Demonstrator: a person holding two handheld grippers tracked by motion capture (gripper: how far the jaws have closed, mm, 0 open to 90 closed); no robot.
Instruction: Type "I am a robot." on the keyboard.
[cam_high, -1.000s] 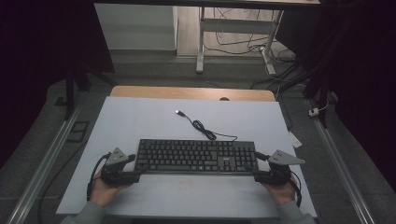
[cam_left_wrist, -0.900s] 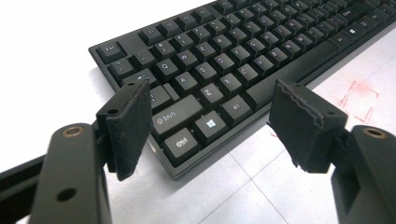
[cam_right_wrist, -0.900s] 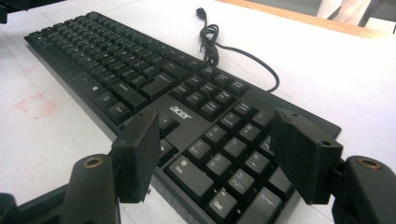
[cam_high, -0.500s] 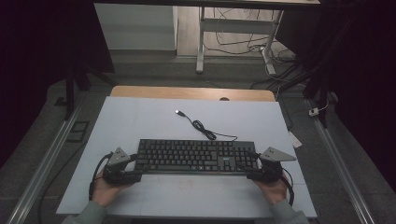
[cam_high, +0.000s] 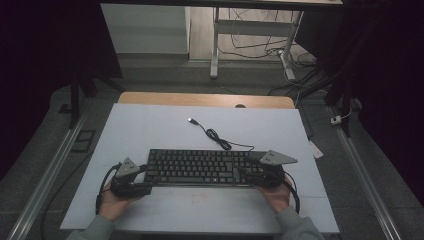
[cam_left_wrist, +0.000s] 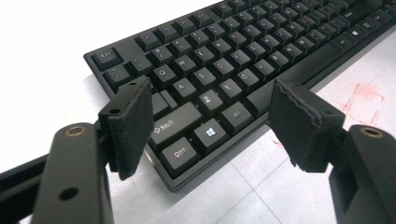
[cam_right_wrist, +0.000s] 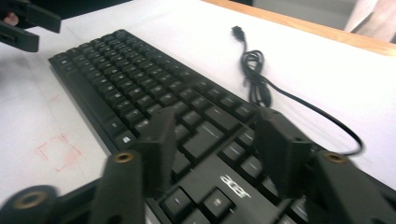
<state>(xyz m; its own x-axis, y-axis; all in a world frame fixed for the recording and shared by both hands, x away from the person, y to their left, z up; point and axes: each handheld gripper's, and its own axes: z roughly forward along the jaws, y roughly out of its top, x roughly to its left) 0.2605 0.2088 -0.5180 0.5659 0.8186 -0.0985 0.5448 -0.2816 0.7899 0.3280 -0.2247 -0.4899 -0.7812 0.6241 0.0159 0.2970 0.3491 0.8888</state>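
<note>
Here a black keyboard (cam_high: 200, 167) lies flat on the white surface (cam_high: 150, 125), toward its near half, with its long side running left to right. Its thin black cable (cam_high: 220, 140) leaves the far edge near the right end, forms a small coil and ends in a USB plug (cam_high: 191, 120) lying loose on the surface farther back. The left tongs (cam_high: 142, 181), held in the person's left hand (cam_high: 115, 202), sit at the keyboard's near-left corner; in the left gripper view the left tongs (cam_left_wrist: 210, 116) stand wide apart, one pad (cam_left_wrist: 130, 123) over the left edge by the Shift key and the other off the near edge, neither pressing on the keyboard (cam_left_wrist: 224, 60). The right tongs (cam_high: 245, 174), held in the right hand (cam_high: 277, 195), reach in over the keyboard's right end. In the right gripper view the right tongs (cam_right_wrist: 215, 140) hover above the keys beside the brand mark, their jaws having just been closing, yet a clear gap remains and nothing is clamped between them. A faint red square mark (cam_right_wrist: 58, 151) shows on the surface just in front of the keyboard (cam_right_wrist: 140, 79). A strip of wooden tabletop (cam_high: 205, 100) runs along the far edge of the white surface.
</note>
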